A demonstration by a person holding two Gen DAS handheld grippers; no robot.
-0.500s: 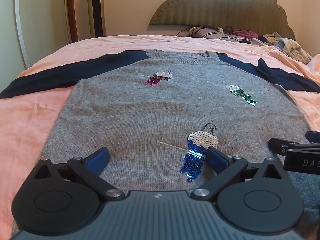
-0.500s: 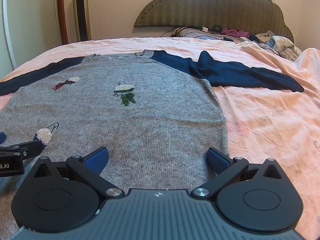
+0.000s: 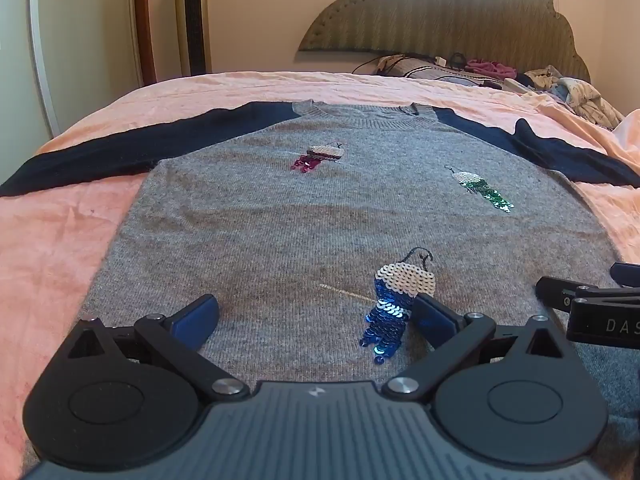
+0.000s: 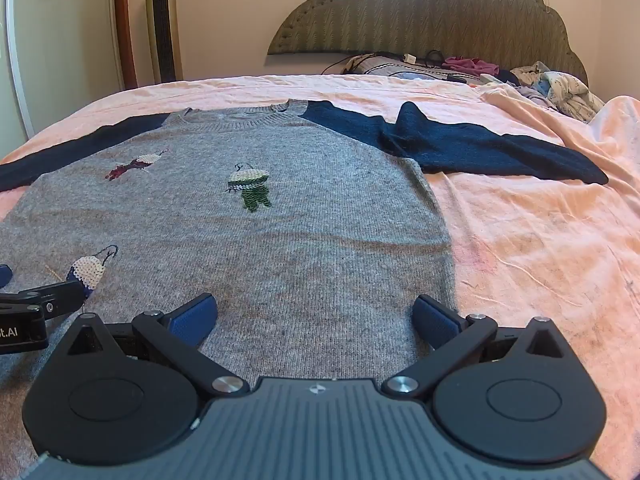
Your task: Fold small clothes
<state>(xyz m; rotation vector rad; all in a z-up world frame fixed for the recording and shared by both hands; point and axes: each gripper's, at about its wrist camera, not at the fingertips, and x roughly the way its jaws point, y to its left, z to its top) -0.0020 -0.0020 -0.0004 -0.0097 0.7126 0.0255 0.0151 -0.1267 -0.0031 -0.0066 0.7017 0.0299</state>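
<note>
almost nothing has moved since the earlier frame: both grippers sit at the same spot over the hem, and the sweater lies as it did.

the left gripper (image 3: 314,312) has its jaws wide apart over the lower hem, clamped on nothing; the blue sequin patch (image 3: 390,312) lies just inside its right finger. the right gripper (image 4: 314,314) is likewise spread wide and empty, near the sweater's lower right corner at 6 o'clock in its view.

the grey sweater (image 3: 320,216) lies flat, face up, on the pink bed sheet (image 4: 540,240), collar at 12 o'clock, left sleeve (image 3: 132,148) out toward 10 o'clock, right sleeve (image 4: 480,148) toward 2 o'clock with a small bump in it.

as a judgement, folding has not begun: spreading looks done, while sleeves and body are still to fold.

count: one sweater, two navy sleeves, three sequin patches (blue, pink (image 3: 318,158), green (image 3: 484,192)), two grippers, one heap of other clothes (image 4: 560,88) at the headboard.
</note>
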